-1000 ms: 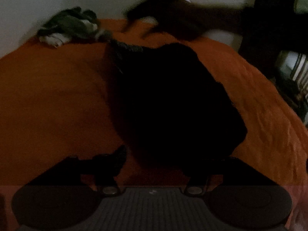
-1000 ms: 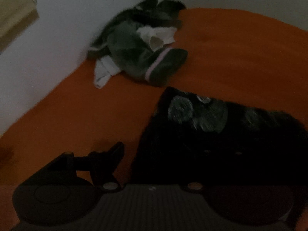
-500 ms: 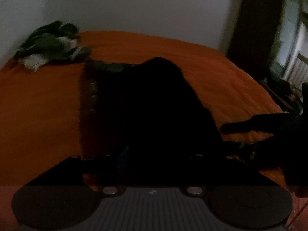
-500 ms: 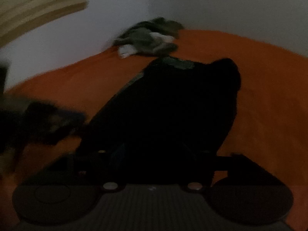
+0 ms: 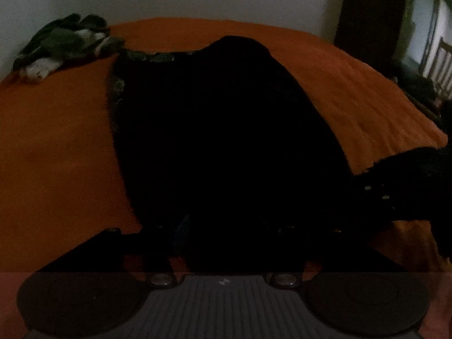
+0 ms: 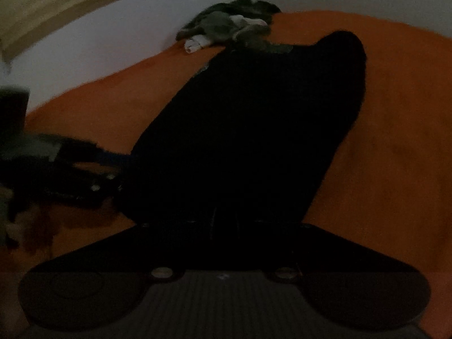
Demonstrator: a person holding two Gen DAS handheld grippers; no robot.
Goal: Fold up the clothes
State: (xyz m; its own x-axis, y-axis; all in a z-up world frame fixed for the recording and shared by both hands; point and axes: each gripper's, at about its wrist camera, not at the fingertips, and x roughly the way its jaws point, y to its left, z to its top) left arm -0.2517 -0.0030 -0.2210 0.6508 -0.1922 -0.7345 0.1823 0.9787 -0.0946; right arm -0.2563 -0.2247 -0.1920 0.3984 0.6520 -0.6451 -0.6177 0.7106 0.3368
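A black garment (image 5: 220,130) lies spread on the orange bed (image 5: 56,152), with a patterned band at its far edge. My left gripper (image 5: 223,234) sits at its near hem; the dark cloth covers the fingers, so their state is unclear. In the right wrist view the same garment (image 6: 254,130) reaches away from my right gripper (image 6: 226,234), whose fingers are also lost in the dark cloth. The right gripper shows in the left view (image 5: 401,186), the left gripper in the right view (image 6: 82,180), both at the hem.
A heap of grey-green and white clothes (image 5: 65,42) lies at the bed's far left corner by the white wall, also in the right wrist view (image 6: 228,28). A dark door frame (image 5: 370,11) and a chair (image 5: 438,59) stand to the right.
Both grippers have come back from the far part of the bed to the garment's near hem. The garment now lies flatter and longer, stretched toward the far edge.
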